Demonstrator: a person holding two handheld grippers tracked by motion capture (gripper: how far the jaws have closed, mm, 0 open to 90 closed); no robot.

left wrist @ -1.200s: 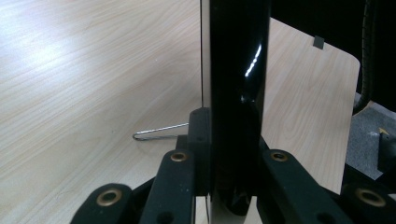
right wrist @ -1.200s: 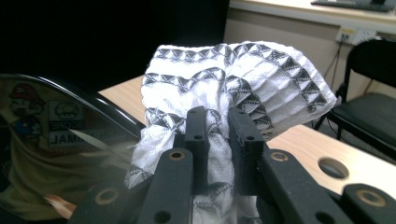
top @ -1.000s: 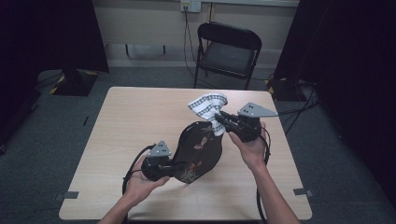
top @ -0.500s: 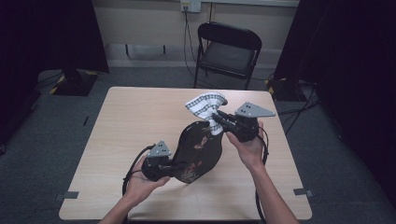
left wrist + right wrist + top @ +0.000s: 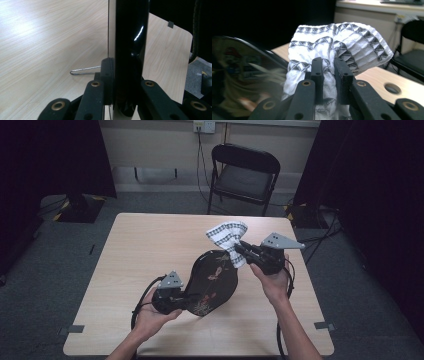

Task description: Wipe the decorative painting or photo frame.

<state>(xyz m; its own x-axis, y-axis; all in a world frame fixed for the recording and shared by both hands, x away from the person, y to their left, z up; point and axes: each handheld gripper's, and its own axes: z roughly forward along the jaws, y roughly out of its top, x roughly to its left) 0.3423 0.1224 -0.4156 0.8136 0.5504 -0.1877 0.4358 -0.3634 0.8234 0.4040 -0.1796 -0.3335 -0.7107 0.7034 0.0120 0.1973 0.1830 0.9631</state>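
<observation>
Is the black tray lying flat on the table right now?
No, the left tool clamps the black tray by its edge, holding it tilted up.

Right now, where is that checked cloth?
In the high view the checked cloth sits right of the table's middle, pinched in the right gripper against the black tray's far end.

Two bare forearms enter from the bottom of the high view, no sleeves visible. Each hand carries a black gripper: the left gripper (image 5: 192,296) at lower centre, the right gripper (image 5: 239,247) at centre right. Each bears a grey three-cornered plate and a black trailing cable. Brass-ringed screw holes dot the black jaw links.
</observation>
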